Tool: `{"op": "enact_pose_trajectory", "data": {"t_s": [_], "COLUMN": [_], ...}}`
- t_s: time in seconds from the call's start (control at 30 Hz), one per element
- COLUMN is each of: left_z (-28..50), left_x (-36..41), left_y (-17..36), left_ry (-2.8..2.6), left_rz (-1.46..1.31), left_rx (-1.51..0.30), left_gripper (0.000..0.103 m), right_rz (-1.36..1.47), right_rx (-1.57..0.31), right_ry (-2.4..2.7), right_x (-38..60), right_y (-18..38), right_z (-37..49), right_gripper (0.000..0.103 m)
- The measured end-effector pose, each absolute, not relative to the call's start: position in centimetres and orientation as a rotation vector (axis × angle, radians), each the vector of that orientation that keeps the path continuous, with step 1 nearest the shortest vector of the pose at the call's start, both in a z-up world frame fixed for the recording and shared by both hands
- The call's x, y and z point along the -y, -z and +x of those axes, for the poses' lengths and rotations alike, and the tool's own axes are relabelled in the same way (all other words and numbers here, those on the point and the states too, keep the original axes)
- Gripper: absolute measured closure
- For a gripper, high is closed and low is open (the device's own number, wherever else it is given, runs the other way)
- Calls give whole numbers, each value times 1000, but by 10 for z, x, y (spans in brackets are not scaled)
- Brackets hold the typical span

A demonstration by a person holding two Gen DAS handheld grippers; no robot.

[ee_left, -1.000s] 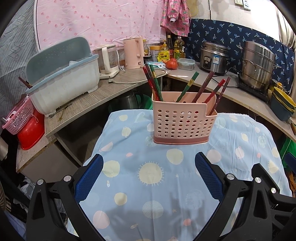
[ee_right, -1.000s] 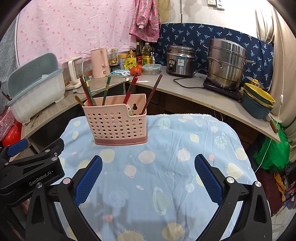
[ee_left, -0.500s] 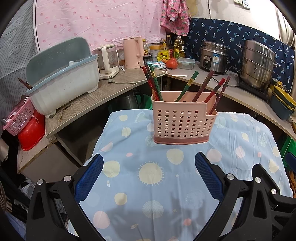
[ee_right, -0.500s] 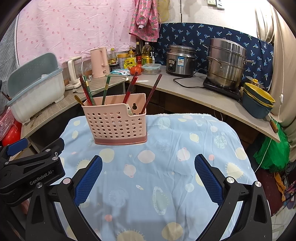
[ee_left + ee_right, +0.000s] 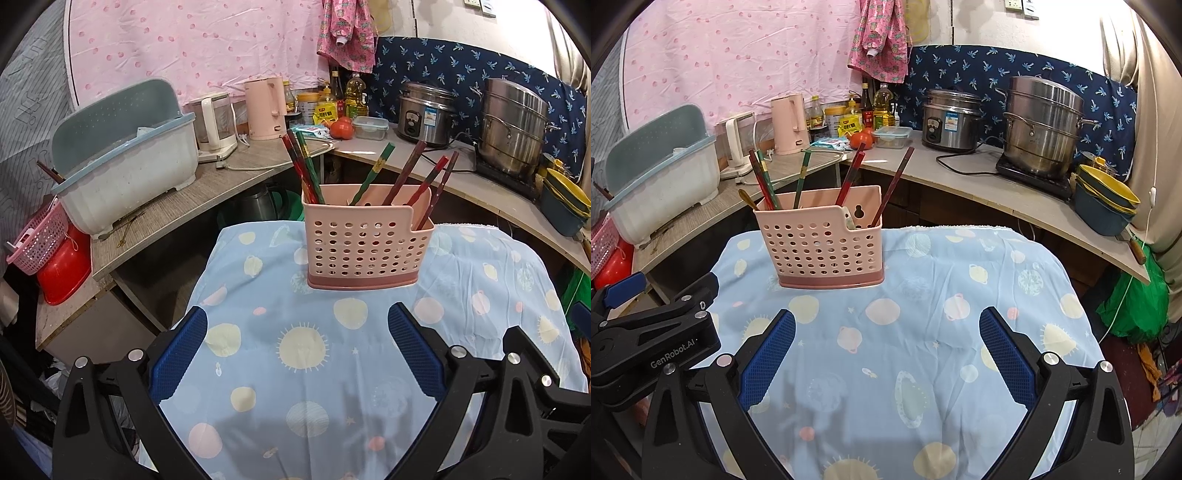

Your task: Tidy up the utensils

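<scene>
Chopsticks (image 5: pixel 404 171) lean upright in the pink caddy (image 5: pixel 365 243) on the cloth (image 5: pixel 258 369), at 12 o'clock from the left gripper (image 5: pixel 295 349). Right gripper (image 5: pixel 886 347) sees it at 11 o'clock. Both grippers gape, empty.

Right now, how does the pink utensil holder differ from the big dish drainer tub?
The pink utensil holder stands on the blue cloth; the dish drainer tub sits on the side counter. The holder has perforated walls and holds leaning chopsticks; the tub is far larger, with solid white walls and a raised grey-blue lid. Both are plastic.
</scene>
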State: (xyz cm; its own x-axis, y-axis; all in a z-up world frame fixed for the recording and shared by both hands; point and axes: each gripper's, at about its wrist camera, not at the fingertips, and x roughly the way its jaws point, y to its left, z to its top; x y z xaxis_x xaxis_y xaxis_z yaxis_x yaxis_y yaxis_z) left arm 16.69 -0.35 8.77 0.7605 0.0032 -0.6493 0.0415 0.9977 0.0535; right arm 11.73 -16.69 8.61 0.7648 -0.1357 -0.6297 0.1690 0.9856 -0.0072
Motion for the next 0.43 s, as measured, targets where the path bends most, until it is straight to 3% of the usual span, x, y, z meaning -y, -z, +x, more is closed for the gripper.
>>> {"op": "enact_pose_trajectory", "data": {"t_s": [0.43], "left_z": [166], "left_x": [3], "left_y": [-88], "left_ry": [23], "left_rz": [68], "left_rx": [-707], "left_gripper": [9], "right_rz": [46], "right_rx": [-683], "right_ry": [170], "right_x": [172], "right_y": [-81], "right_z": [113], "right_gripper": [7]}}
